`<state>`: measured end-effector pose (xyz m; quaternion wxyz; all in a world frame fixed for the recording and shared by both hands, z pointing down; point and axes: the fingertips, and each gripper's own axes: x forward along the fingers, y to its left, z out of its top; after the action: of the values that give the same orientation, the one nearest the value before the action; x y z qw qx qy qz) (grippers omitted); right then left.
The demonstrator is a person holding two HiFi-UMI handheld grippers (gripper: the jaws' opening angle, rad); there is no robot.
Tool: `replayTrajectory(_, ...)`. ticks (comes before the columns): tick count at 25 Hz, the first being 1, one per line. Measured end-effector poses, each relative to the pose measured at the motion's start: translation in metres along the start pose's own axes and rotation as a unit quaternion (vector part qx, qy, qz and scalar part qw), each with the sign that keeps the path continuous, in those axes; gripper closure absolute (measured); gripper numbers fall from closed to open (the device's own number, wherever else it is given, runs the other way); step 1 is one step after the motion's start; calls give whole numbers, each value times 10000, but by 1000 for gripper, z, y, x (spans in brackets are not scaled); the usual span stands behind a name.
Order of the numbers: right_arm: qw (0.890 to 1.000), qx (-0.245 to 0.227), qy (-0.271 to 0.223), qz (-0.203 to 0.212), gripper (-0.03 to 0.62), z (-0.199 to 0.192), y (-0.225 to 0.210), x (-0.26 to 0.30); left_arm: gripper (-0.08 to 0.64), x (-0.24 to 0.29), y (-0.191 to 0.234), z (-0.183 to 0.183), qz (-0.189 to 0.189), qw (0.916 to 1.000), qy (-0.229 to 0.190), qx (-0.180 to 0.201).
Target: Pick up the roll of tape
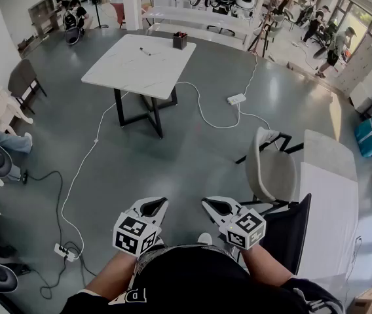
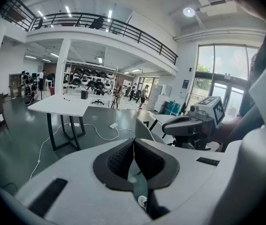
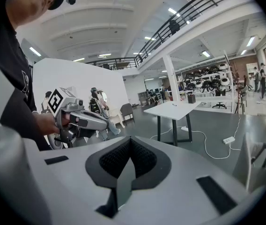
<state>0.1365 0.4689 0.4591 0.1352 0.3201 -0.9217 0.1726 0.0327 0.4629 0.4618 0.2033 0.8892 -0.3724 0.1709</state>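
Two small items lie on the white rectangular table with black crossed legs (image 1: 133,67), far ahead on the grey floor. One is a dark boxy container (image 1: 180,40) near its far corner, the other a thin dark stick-like thing (image 1: 145,51) toward its middle. The roll of tape cannot be picked out in any view, and what sits on that tabletop is too small to name as it. A thin white cable (image 1: 201,113) runs from beneath the table across the floor to a white power strip (image 1: 236,99) on its right, and a second white power strip (image 1: 63,251) lies on the floor at lower left. Nearer, on the right, a beige shell chair with black legs (image 1: 271,169) stands beside a long white side table (image 1: 330,201) along that edge. Well apart from all of this, close to the person's body at the bottom of the head view, the left gripper (image 2: 134,143) and the right gripper (image 3: 129,141) hang side by side in the air, each pointing forward and somewhat downward, with marker cubes on top. The left gripper's black ribbed pads (image 2: 119,158) are pressed together at the tips with nothing between them. The right gripper's black ribbed pads (image 3: 142,158) likewise meet at their tips, empty. Each gripper shows in the other's view, held in a hand.
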Motion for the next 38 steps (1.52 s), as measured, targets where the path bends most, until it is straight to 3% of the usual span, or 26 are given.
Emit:
replayTrajectory(8, 10000, 45, 55, 17, 589, -3, 4, 8, 540, -3, 9, -2, 27, 10000, -9, -3)
replayTrajectory(15, 9999, 155, 13, 3, 588, 1, 8, 16, 540, -8, 19, -1, -54, 9995, -102, -278)
replayTrajectory(27, 9999, -38, 82, 62, 588, 6, 48, 71, 540, -47, 76, -13, 83, 9995, -136, -262)
replayTrajectory(38, 9996, 71, 82, -269, 588, 9, 66, 106, 540, -73, 122, -31, -46, 9997, -28, -235)
